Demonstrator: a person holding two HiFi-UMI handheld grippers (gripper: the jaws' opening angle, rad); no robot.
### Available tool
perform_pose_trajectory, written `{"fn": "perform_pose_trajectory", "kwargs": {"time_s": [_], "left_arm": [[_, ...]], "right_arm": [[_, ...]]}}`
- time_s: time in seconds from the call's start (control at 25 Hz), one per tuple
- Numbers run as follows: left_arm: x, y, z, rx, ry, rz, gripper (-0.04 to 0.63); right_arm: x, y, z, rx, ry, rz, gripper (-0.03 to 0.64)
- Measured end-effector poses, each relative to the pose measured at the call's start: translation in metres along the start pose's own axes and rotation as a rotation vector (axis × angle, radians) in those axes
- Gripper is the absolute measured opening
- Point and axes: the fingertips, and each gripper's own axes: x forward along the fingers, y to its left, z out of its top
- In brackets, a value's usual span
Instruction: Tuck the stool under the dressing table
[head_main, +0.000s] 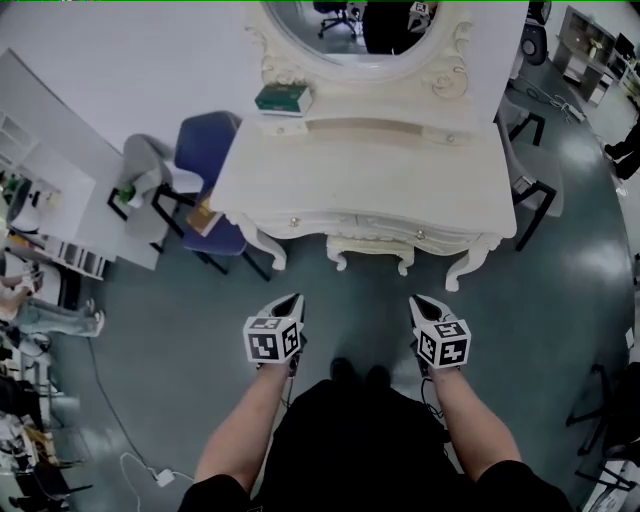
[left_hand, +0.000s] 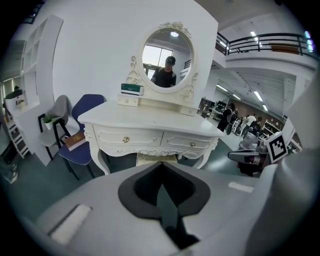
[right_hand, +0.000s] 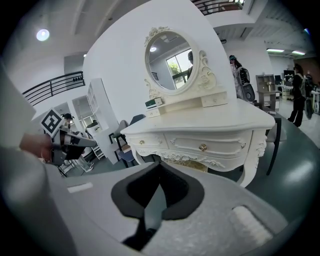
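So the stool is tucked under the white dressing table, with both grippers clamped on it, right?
No. The stool is tucked under the dressing table, but the left gripper and right gripper are shut on nothing, clear of it; the head view shows that.

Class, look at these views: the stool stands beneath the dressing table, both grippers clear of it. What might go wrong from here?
1. The stool seems to jut past the front edge of the dressing table; another shove could jolt the table and shift the green box on its shelf.
2. Stepping backward, the person might catch the floor cable behind their left side.
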Motion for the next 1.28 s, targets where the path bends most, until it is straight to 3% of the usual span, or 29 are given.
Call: {"fn": "perform_pose_trajectory", "kwargs": {"time_s": [0.32, 0.52, 0.76, 1.28], "left_arm": [[-0.011, -0.003, 0.024, 0.012, -0.044, -0.021, 0.017], [-0.025, 0.012, 0.043, 0.048, -0.060, -0.071, 0.017], [-0.041, 0.062, 0.074, 0.100, -0.099, -0.107, 0.017], [-0.055, 0.150, 0.185, 0.180, -0.248, -0.193, 0.017]], "right_arm": [[-0.019, 0.001, 0.018, -0.050, 0.000, -0.023, 0.003], [-0.011, 0.022, 0.044, -0.037, -0.051, -0.052, 0.003], [0.014, 0.069, 0.080, -0.005, -0.137, -0.075, 0.003], [0.032, 0.168, 0.191, -0.122, -0.303, -0.103, 0.003]]}}
